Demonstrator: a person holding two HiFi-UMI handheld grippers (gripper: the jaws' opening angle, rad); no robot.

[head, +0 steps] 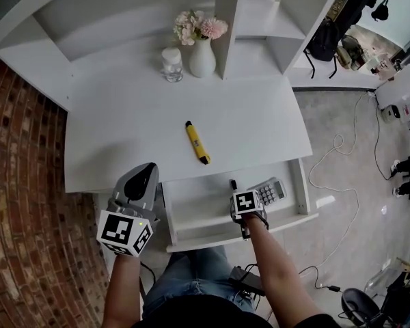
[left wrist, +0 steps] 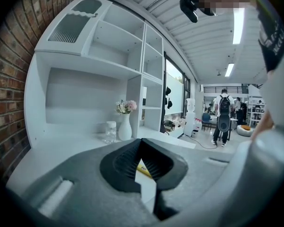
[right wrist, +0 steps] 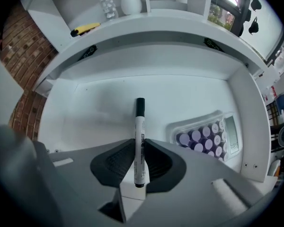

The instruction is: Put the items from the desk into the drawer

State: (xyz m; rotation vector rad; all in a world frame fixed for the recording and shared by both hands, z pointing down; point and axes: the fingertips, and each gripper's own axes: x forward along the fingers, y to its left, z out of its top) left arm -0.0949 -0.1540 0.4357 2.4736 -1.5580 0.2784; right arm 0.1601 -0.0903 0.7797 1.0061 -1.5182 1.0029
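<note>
Head view looks straight down on the person's two forearms, so I'll go from there outward. Nearest is the right gripper (head: 236, 191), pointing down into the open drawer (head: 191, 214). Right gripper view makes it pretty obvious that its jaws are clamped narrow on a white marker (right wrist: 140, 143) with a black cap. The marker's body is pinched between the pads and the cap end sticks out toward the drawer's back wall. Can't tell if the marker is touching the drawer floor.

Just beside it, toward the drawer's right wall, a calculator (head: 270, 192) lies flat inside, buttons up.

The left gripper (head: 145, 175) is off to the left of the drawer, at the desk's front edge. In the left gripper view its jaw tips meet with nothing pinched between them, so it's closed and empty.

Further out on the desk (head: 116, 135), a yellow pen (head: 197, 142) with dark ends lies at an angle, near the front edge and right behind the drawer.

At the desk's back edge, a small clear jar (head: 171, 65) and a white vase (head: 202, 59) of pink flowers stand side by side, close together. A brick wall (head: 17, 156) runs along the desk's left side.
</note>
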